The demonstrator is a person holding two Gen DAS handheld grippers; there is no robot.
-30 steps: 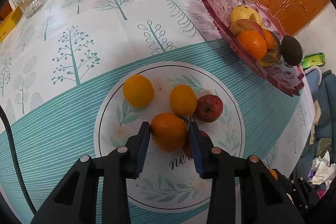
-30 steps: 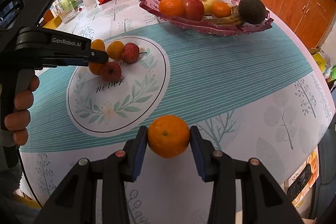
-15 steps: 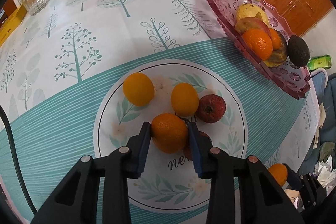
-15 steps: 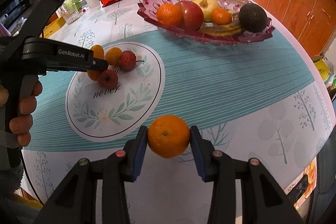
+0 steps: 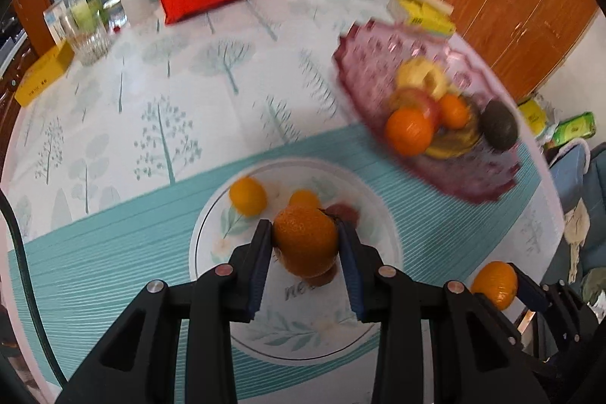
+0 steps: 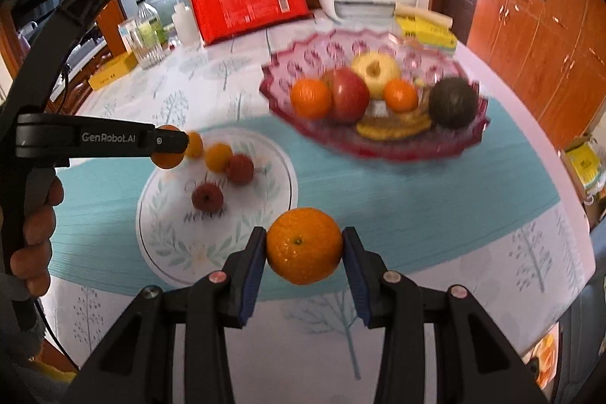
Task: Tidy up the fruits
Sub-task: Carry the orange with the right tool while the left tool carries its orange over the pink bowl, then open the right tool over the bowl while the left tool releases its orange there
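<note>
- Both claws are clenching fruit: the left gripper [image 5: 305,245] is holding one orange [image 5: 305,240] above the round printed mat [image 6: 159,237], and the right gripper [image 6: 303,252] is gripping a second orange [image 6: 304,245] over the near teal stripe.
- One pink glass bowl [image 6: 469,135] is sitting far right, carrying two apples, two oranges, one avocado and bananas.
- Four small fruits are lying on the mat: two yellow-orange, two red.
</note>
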